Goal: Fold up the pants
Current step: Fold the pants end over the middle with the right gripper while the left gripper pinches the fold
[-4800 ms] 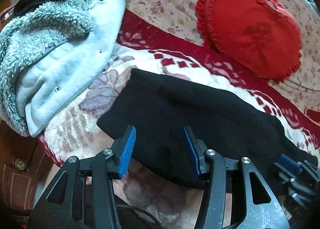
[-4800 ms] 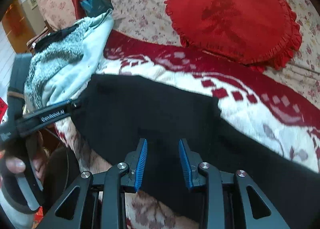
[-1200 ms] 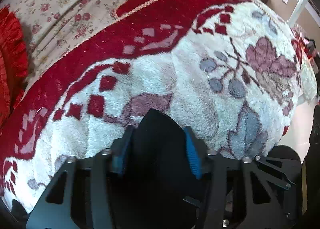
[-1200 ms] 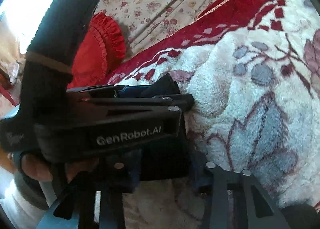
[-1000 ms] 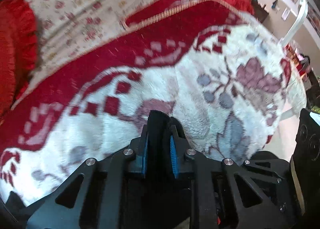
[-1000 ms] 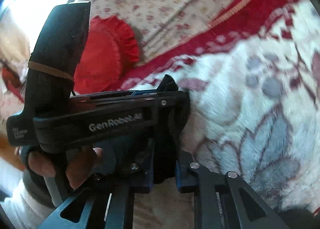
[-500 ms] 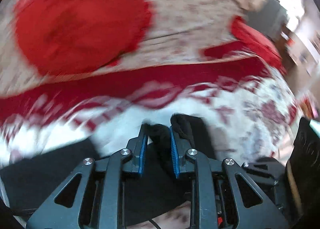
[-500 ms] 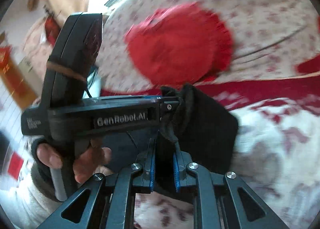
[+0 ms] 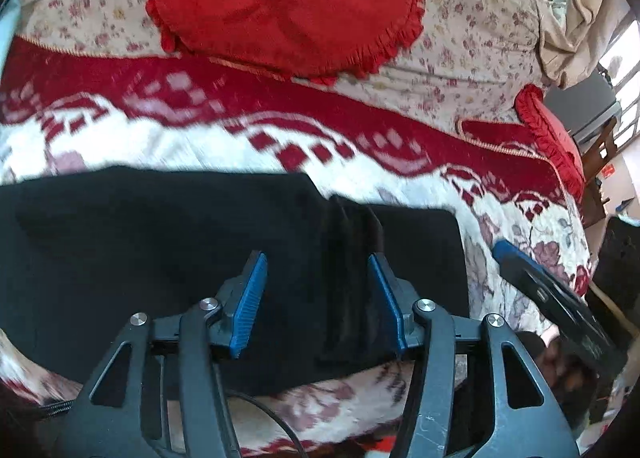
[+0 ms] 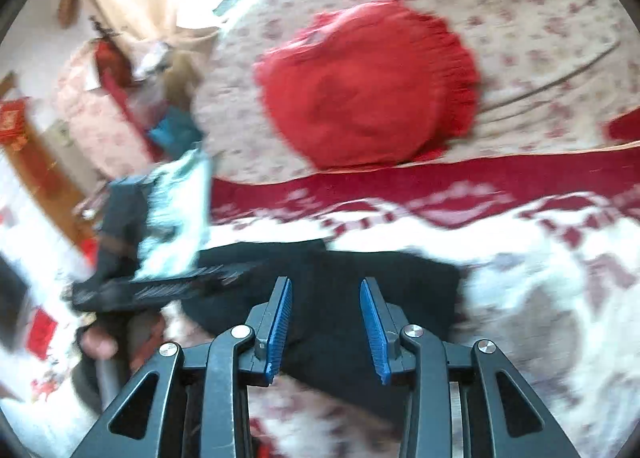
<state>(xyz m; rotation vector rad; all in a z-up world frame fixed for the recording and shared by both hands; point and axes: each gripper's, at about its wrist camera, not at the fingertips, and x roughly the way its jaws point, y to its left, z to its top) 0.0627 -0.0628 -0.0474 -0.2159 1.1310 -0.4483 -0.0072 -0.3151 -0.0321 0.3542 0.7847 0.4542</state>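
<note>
The black pants [image 9: 140, 250] lie folded over on the red and white blanket [image 9: 200, 146]. My left gripper [image 9: 318, 298] hovers low over them. Its jaws are opening, and a bunched ridge of black cloth [image 9: 350, 258] stands between them against the right pad, unpressed. In the right wrist view, my right gripper [image 10: 326, 326] is over the pants [image 10: 400, 286], and its jaws are opening too, with the flat cloth below them and no grip. Each gripper shows in the other's view: the right gripper [image 9: 540, 290] at the right and the left gripper [image 10: 160, 290], blurred, at the left.
A red frilled cushion [image 9: 280, 2] rests on the floral sheet [image 9: 472, 50] behind the blanket. A second red cushion [image 9: 548, 126] lies at the far right. A grey fleece jacket [image 10: 176, 214] is heaped at the left end. A hand [image 10: 100, 342] holds the left gripper's handle.
Both grippers were shut on the pants' end and carried it leftward over the rest of the pants. Now both jaws have opened and the cloth lies released on the lower layer.
</note>
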